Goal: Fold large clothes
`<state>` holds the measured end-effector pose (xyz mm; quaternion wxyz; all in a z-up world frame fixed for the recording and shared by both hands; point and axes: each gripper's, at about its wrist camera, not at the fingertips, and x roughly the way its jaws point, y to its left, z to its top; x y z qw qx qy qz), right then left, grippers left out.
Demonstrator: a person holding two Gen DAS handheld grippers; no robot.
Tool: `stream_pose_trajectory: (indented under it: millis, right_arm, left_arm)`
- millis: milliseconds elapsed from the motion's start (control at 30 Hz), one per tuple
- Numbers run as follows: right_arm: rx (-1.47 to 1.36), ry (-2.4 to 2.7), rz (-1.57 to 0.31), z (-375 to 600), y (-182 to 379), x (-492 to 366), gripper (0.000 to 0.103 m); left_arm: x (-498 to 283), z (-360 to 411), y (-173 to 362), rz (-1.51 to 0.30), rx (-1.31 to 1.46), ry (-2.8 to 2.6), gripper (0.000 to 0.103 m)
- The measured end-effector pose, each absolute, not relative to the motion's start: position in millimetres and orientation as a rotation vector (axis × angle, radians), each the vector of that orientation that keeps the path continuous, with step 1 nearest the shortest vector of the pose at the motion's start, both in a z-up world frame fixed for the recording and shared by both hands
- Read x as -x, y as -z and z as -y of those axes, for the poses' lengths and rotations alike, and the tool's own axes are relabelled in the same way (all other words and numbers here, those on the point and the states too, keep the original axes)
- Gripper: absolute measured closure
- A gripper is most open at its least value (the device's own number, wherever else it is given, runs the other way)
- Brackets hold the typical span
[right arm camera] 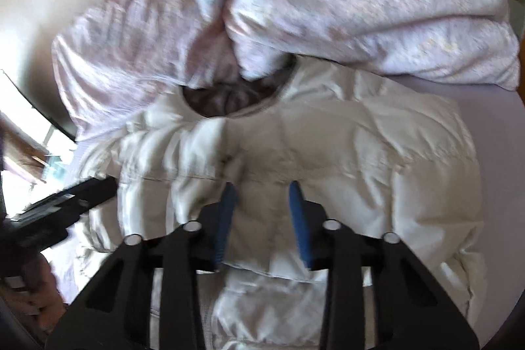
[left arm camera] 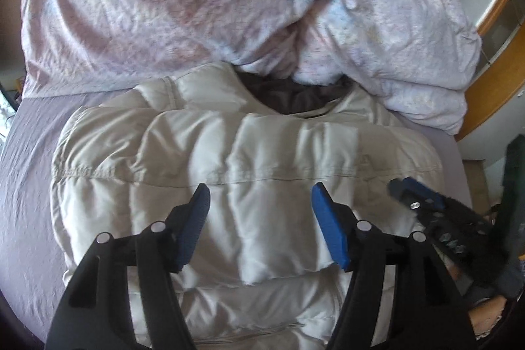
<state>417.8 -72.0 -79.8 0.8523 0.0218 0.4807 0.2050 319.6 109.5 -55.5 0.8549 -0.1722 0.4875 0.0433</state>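
Observation:
A cream quilted puffer jacket [left arm camera: 249, 159] lies folded on the bed, its dark-lined collar [left arm camera: 295, 97] pointing away from me. My left gripper [left arm camera: 259, 195] hovers open over the jacket's middle, holding nothing. My right gripper shows in the left wrist view [left arm camera: 407, 189] at the jacket's right edge. In the right wrist view the right gripper [right arm camera: 262, 195] is open above the jacket [right arm camera: 361, 153], empty. The left gripper's black body [right arm camera: 65, 199] shows at the left edge there.
A crumpled pink-white duvet [left arm camera: 197, 5] is heaped behind the jacket, touching its collar. A lilac bedsheet [left arm camera: 29, 186] surrounds the jacket. A wooden frame [left arm camera: 492, 54] stands at the right. A wall with a window [right arm camera: 19, 120] is at the left.

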Motion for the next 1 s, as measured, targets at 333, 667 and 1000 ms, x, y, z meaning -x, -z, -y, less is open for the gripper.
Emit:
stream_pose_trajectory:
  millis: [333, 667, 1000]
  right_arm:
    - [0.001, -0.563, -1.096, 28, 98, -408, 0.084]
    - [0.070, -0.426, -1.216, 29, 145, -413, 0.084]
    - [0.121, -0.364, -1.216, 20, 152, -410, 0.084]
  left_arm:
    - [-310, -118, 63, -1.049, 0.356, -0.137, 0.037]
    - [-298, -123, 64, -1.049, 0.330, -0.166, 0.035]
    - [-273, -138, 68, -1.052, 0.343, -0.209, 0.033]
